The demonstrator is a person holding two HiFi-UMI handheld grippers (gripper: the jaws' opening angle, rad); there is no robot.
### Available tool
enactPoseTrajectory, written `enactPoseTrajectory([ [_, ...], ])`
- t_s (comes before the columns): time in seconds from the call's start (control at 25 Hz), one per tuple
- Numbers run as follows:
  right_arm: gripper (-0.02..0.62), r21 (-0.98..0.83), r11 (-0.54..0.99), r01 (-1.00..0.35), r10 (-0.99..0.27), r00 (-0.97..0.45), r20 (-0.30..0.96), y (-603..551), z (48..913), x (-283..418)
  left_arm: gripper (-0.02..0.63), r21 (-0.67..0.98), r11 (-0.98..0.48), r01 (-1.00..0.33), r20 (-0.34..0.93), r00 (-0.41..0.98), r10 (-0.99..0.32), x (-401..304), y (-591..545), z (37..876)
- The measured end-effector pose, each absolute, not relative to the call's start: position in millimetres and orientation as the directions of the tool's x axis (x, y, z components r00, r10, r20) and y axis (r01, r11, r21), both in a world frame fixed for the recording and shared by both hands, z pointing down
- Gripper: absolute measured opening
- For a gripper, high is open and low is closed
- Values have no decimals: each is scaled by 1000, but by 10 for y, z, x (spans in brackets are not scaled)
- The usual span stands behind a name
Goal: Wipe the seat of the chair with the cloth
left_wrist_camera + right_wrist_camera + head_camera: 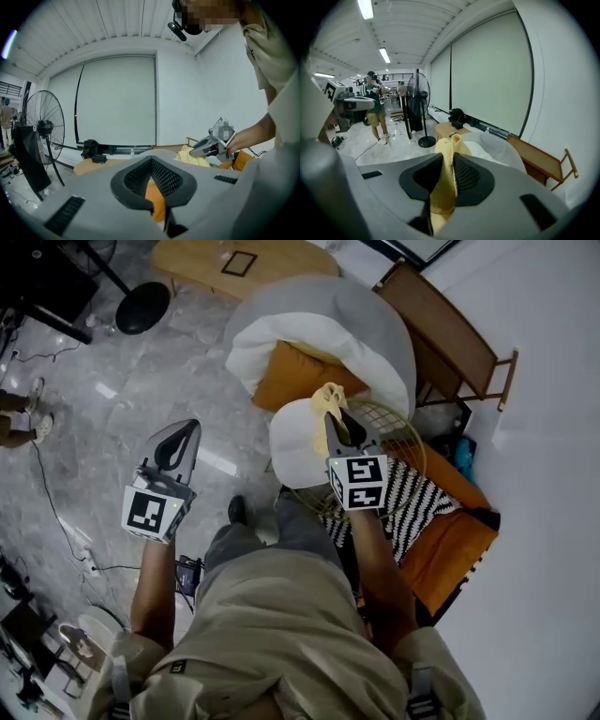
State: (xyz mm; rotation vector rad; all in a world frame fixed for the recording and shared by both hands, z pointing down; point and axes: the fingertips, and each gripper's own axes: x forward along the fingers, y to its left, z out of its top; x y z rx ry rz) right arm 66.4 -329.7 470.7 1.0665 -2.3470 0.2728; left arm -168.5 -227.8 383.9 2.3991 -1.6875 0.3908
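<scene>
Between the fingers of the right gripper (449, 163) a yellow cloth (446, 187) was pinched, its free end standing up past the fingertips. From the head view, that gripper (339, 424) hung over the far edge of the round white seat (292, 448), the cloth (328, 397) bunched at its tip; whether cloth touched seat could not be told. The seat sat in a gold wire chair (401, 430), with the person's legs just below it.

The left gripper (151, 165) had its fingers drawn close together, only a thin slit between them, and held nothing. It hovered over the grey floor (122, 399), well apart from the chair and pointing away from the person (186, 435).

Behind the chair lay a grey beanbag (375, 324) carrying a white pillow (281, 338) and an orange cushion (291, 379). A wooden bench (450, 334) stood by the wall. A fan (42, 127) showed in the left gripper view.
</scene>
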Motion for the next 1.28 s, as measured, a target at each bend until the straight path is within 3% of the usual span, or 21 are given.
enactPoseTrajectory([
  [0.4,83,59,722,-690,-501,-461,732,-3587,6470,452,15,63,-276,-959,440,275,-855,-1594,-2397,4744],
  [0.8,87,127,870,-476,-359,-438,824,-3254,7700,-6,15,101,-246,-964,498,263,-826,-1492,-2289,5271],
  [0.92,87,157,836,-526,-404,-396,824,-3368,7766,375,15,106,-257,-961,501,275,-820,-1408,-2314,5310],
  [1.12,87,258,681,-685,-533,-223,816,-3773,7753,1575,15,116,-280,-953,483,301,-822,-1283,-2409,5322],
  [1.28,87,290,580,-761,-554,-108,825,-3863,7750,2131,15,130,-259,-957,485,290,-825,-1284,-2436,5327],
])
